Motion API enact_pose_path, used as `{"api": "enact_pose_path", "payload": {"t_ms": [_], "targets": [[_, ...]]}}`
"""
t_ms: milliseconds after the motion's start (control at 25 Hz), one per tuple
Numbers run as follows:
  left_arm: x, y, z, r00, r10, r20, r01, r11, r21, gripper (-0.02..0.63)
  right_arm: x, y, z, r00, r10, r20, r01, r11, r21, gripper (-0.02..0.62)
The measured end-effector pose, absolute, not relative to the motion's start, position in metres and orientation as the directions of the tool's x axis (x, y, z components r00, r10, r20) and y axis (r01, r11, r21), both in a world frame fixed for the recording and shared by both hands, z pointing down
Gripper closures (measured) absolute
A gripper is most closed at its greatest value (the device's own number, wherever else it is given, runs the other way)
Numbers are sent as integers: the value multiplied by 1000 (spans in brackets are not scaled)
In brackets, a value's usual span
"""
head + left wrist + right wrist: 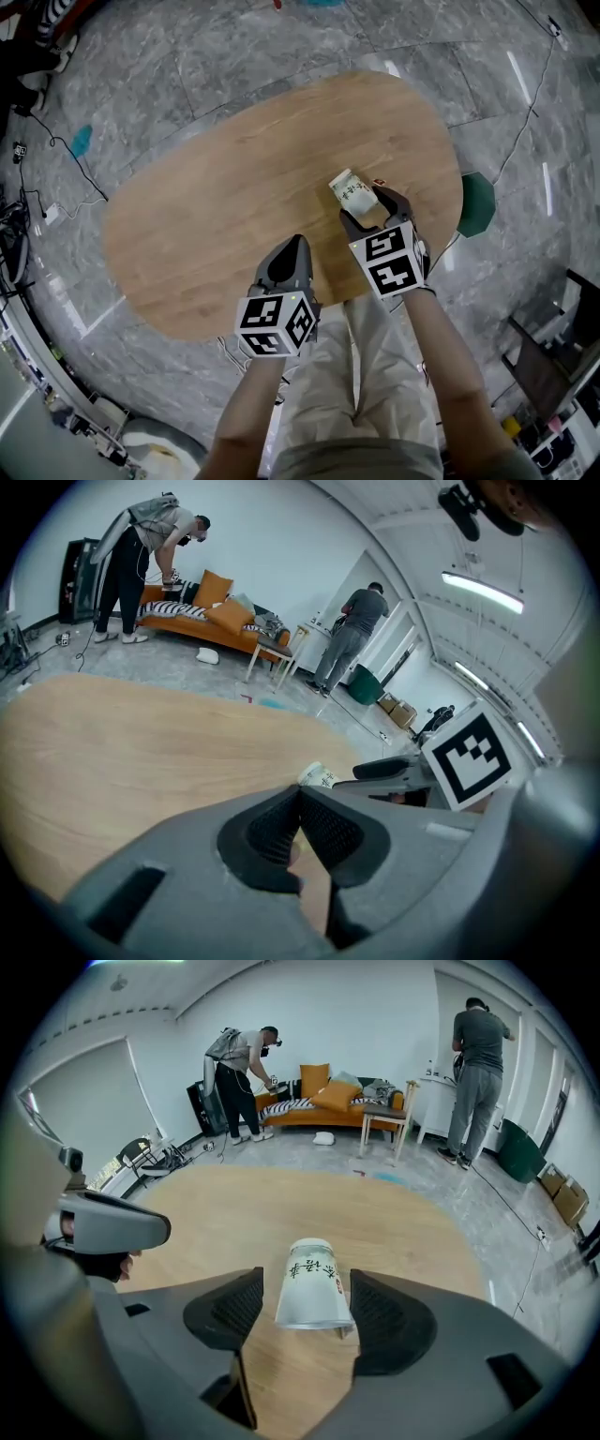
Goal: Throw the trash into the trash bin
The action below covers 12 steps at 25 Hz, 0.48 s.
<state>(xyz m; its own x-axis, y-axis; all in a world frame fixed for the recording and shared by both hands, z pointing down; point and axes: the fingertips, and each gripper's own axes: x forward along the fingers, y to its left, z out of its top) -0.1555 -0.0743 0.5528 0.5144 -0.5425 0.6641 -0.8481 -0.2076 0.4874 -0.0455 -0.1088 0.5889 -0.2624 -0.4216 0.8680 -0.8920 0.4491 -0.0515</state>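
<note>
A white paper cup (354, 194) with green print lies on its side on the oval wooden table (216, 206), near the right end. My right gripper (372, 208) stands open over it, one jaw on each side. In the right gripper view the cup (314, 1283) lies between the pads with a thin gap on both sides, its base pointing away. My left gripper (292, 246) is shut and holds nothing, above the table's near edge to the left of the right one. The left gripper view shows its jaws (300, 794) meeting, with the cup (319, 776) beyond them.
A dark green bin (476, 203) stands on the grey floor just past the table's right end. Another green bin (518, 1150) sits by the far wall near a standing person (478, 1072). A second person (239, 1077) bends by an orange sofa (328, 1101). Cables (56, 159) trail at left.
</note>
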Motion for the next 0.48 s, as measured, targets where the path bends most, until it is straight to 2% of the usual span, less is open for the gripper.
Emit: {"api": "enact_pose_path", "payload": {"t_ms": [480], "targets": [[-161,-82,569,507,-544,668,-850,-185,494,606,-45,-116,620,-251,-379,891,-878,476,-46,339]]}}
